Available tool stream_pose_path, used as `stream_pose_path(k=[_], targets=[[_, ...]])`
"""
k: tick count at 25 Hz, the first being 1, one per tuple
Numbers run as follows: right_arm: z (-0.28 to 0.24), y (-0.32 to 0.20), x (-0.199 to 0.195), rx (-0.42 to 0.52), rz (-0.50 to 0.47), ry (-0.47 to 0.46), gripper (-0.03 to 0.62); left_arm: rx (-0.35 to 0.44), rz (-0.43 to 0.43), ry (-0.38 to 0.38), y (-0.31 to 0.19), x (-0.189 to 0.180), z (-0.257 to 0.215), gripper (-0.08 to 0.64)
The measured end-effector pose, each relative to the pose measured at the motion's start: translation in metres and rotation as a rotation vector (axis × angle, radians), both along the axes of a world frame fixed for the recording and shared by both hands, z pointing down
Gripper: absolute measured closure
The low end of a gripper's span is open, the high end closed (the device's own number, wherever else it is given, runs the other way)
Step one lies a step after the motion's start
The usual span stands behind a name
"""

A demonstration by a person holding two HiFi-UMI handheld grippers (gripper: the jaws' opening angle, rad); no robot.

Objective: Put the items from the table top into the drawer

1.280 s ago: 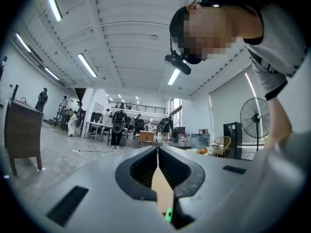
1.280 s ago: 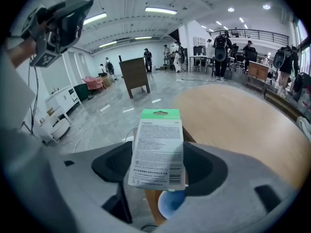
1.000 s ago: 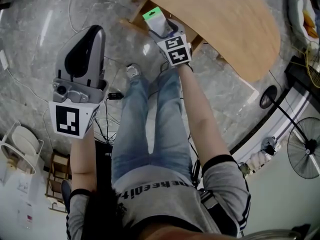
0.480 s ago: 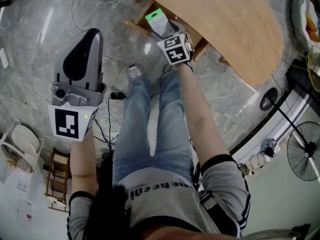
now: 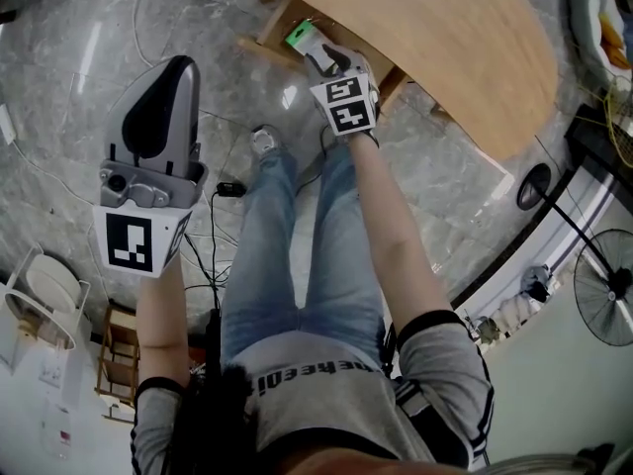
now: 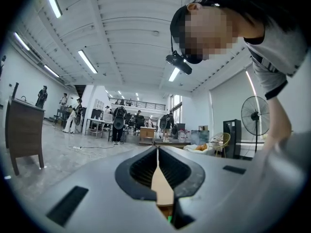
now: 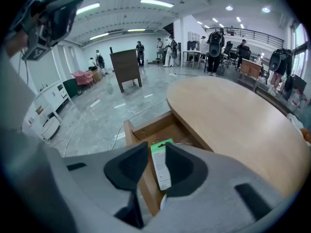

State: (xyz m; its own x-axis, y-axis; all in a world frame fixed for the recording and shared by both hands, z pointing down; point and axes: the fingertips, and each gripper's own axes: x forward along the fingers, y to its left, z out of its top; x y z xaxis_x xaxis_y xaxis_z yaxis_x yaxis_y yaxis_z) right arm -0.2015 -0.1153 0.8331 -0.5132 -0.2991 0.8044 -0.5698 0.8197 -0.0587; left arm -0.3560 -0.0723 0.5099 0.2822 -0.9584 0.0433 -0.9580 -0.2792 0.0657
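Note:
A flat white packet with a green top [image 5: 300, 36] lies tilted in the open wooden drawer [image 5: 269, 30] under the round wooden table [image 5: 435, 38]. My right gripper [image 5: 324, 59] points down at it from just above the drawer. In the right gripper view the packet [image 7: 161, 171] shows in the gap between the jaws of my right gripper [image 7: 155, 147], which are closing. A dark gap remains on its left, so the pads do not press it. The drawer [image 7: 158, 126] holds a thin cable. My left gripper [image 5: 166, 72] is raised at the left, shut and empty, also seen in its own view [image 6: 157, 149].
The person's legs [image 5: 297, 255] stand between the grippers on a grey marble floor with cables [image 5: 223, 188]. A standing fan [image 5: 605, 300] is at the right. A dark wooden cabinet [image 7: 127, 68] and several people stand far off in the hall.
The packet has sunk from the right gripper's tip down into the drawer, and less of it shows. The right jaws have narrowed. The left gripper stays where it was.

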Motion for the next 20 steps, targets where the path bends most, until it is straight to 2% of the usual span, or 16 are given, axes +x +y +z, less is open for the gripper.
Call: stream_pose_path(k=[2, 7, 11, 20], targets=[[-0.016, -0.001, 0.007, 0.015, 0.056, -0.053, 0.588, 0.009, 0.007, -0.004, 0.0, 0.007, -0.004, 0.545], [-0.053, 0.009, 0.028, 0.021, 0.157, -0.159, 0.589, 0.024, -0.003, -0.005, 0.006, 0.021, -0.017, 0.545], [-0.083, 0.021, 0.032, 0.068, 0.148, -0.196, 0.589, 0.054, -0.039, 0.029, 0.004, 0.027, -0.031, 0.545], [-0.199, 0.049, 0.088, 0.156, 0.193, -0.314, 0.589, 0.097, -0.041, 0.036, 0.038, 0.094, -0.1, 0.545]])
